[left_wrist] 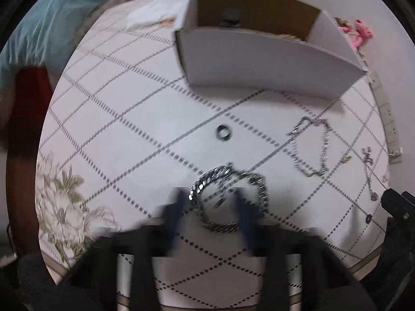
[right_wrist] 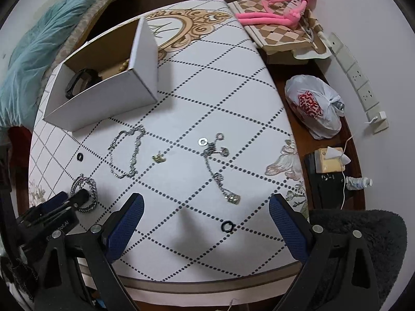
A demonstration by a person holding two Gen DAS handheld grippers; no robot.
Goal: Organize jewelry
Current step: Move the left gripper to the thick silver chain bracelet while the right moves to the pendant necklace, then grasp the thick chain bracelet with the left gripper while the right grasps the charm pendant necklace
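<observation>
A thick silver chain bracelet [left_wrist: 228,197] lies near the table's front edge, between the blurred fingers of my open left gripper [left_wrist: 211,204]; it also shows in the right wrist view [right_wrist: 84,191]. A dark ring [left_wrist: 223,132] lies beyond it. A thin silver chain [right_wrist: 127,153], a small gold piece [right_wrist: 158,158], a pendant necklace [right_wrist: 216,165] and a black ring [right_wrist: 227,226] lie scattered on the table. The white cardboard box [right_wrist: 103,98] holds a black bangle [right_wrist: 77,83]. My right gripper [right_wrist: 206,223] is open and empty above the black ring.
The table [right_wrist: 233,83] has a white diamond-patterned cloth. A pink plush toy [right_wrist: 280,7] lies at the back right. A plastic bag [right_wrist: 313,106], a tissue box [right_wrist: 329,160] and a wall power strip [right_wrist: 360,83] are at the right. A blue blanket [right_wrist: 39,46] is at the left.
</observation>
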